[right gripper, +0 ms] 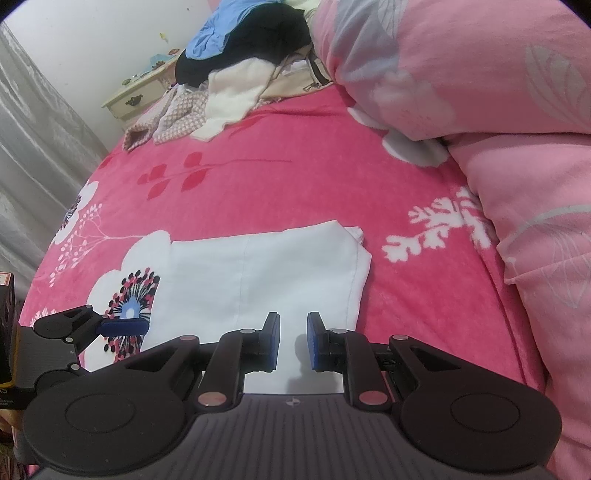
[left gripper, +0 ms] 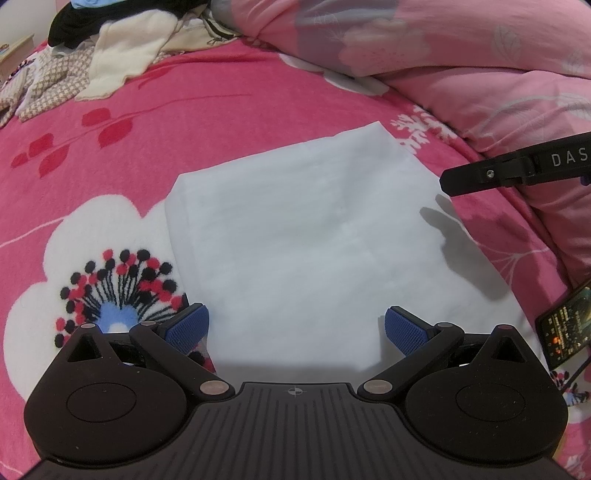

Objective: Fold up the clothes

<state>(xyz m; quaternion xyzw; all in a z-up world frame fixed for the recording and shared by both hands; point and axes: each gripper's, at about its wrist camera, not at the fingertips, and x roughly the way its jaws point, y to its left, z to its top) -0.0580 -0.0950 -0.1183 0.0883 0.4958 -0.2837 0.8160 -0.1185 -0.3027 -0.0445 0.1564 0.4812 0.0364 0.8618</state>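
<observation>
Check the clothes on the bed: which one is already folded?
The white garment lying flat as a neat rectangle right before both grippers. The black, cream and checked pieces sit crumpled in the far heap.

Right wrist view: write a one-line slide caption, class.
Right gripper, jaws slightly apart and empty, above a folded white garment on a pink floral blanket.

Both wrist views tilt down, close, sharing the folded white cloth (left gripper: 314, 236) (bed).
</observation>
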